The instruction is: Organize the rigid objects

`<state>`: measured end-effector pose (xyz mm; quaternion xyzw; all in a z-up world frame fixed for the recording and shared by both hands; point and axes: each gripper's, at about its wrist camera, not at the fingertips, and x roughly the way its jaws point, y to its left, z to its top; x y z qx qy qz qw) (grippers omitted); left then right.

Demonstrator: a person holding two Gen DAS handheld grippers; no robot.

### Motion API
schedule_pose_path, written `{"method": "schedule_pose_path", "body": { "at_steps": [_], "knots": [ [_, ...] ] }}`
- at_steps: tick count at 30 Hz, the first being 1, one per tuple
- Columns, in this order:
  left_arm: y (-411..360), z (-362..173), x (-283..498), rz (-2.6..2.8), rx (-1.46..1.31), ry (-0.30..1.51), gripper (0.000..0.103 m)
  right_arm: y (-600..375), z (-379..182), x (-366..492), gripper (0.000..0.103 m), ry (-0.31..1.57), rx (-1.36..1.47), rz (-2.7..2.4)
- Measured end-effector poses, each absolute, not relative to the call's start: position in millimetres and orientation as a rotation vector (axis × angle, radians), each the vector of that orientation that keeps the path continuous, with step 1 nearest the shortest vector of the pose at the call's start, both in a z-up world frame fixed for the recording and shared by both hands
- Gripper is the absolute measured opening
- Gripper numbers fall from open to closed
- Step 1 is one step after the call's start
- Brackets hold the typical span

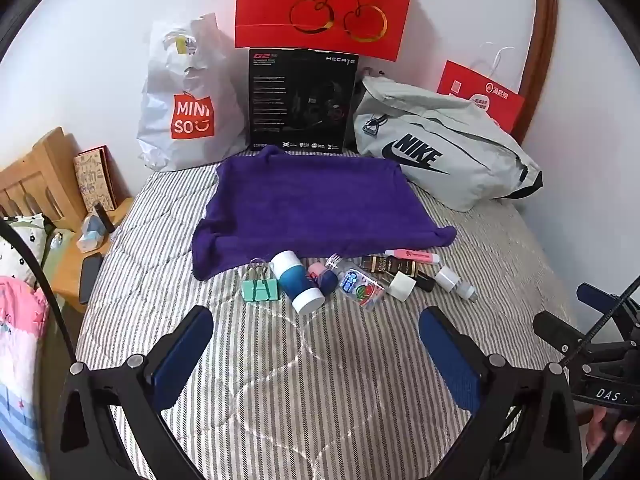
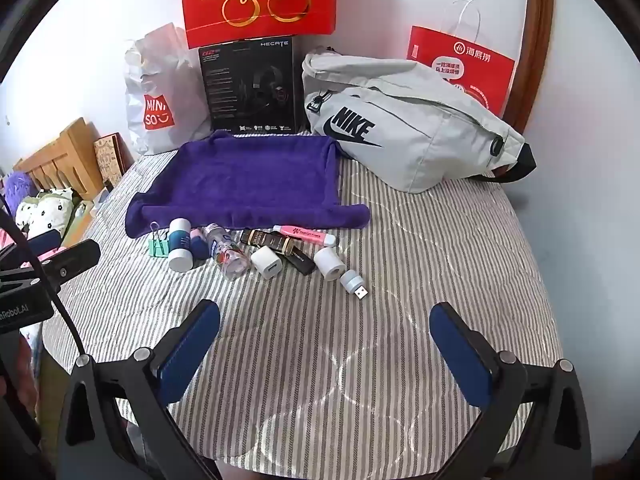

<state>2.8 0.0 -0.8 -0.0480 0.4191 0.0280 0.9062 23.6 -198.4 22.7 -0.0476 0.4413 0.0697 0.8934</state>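
Small rigid items lie in a loose row on the striped bedspread (image 2: 420, 264), all just in front of the purple towel (image 2: 248, 176); nothing sits on the towel. By that layout, sorting looks not yet begun, and every piece is left to place. Left to right in the right wrist view: green binder clip (image 2: 155, 245), blue-and-white cylindrical container (image 2: 181, 249) on its side, a small pink-and-blue item (image 2: 199, 245) too crowded to identify, clear plastic bottle (image 2: 227, 255) with a printed label, brown-labelled tube (image 2: 267, 240), black stick-shaped item (image 2: 299, 261), white charger cube (image 2: 267, 266), pink highlighter (image 2: 306, 235) behind them touching the towel's front edge, white cylinder (image 2: 329, 263), and a small USB plug-in light (image 2: 355, 283) at the end nearest the right gripper. Several pieces touch or overlap in the middle of the row; the USB light and white cylinder lie a little apart. Likely destination is the towel, though the pictures do not confirm it. Left gripper (image 1: 316, 332): jaws spread full wide, nothing between the blue pads, hovering over bare bedspread short of the binder clip and the container. Right gripper (image 2: 325, 326): likewise released, wide, empty, poised over bare stripes short of the row. Neither tool touches any object. Backdrop, well behind: white Miniso bag (image 2: 160, 96), black headset box (image 2: 250, 84), grey Nike bag (image 2: 404, 124).
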Motion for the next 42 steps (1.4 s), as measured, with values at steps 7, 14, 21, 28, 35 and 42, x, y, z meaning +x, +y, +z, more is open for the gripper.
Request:
{"method": "schedule_pose_path", "body": {
  "at_steps": [7, 14, 21, 28, 35, 42],
  "knots": [
    [-4.2, 10.0, -3.3, 0.062, -0.09, 0.818, 0.103, -196.7, 23.4, 19.3, 0.103, 0.931, -0.108, 0.135],
    [3.8, 10.9, -17.7, 0.05, -0.087, 0.796, 0.103, -197.0, 26.8, 15.4, 0.103, 0.936, -0.1, 0.138],
    [0.8, 10.9, -18.3, 0.064, -0.073, 0.797, 0.103, -199.0, 29.8, 11.7, 0.103, 0.93, -0.097, 0.135],
    [2.9, 10.1, -19.1, 0.07, -0.074, 0.8, 0.103, -198.3, 30.3, 11.3, 0.103, 0.931, -0.1, 0.136],
    [3.5, 10.5, -20.2, 0.072, -0.072, 0.8, 0.103, -199.6, 30.6, 9.8, 0.103, 0.933, -0.098, 0.131],
    [3.4, 11.5, -20.9, 0.073, -0.072, 0.799, 0.103, -200.5, 33.3, 9.1, 0.103, 0.931, -0.1, 0.126]
  ]
}}
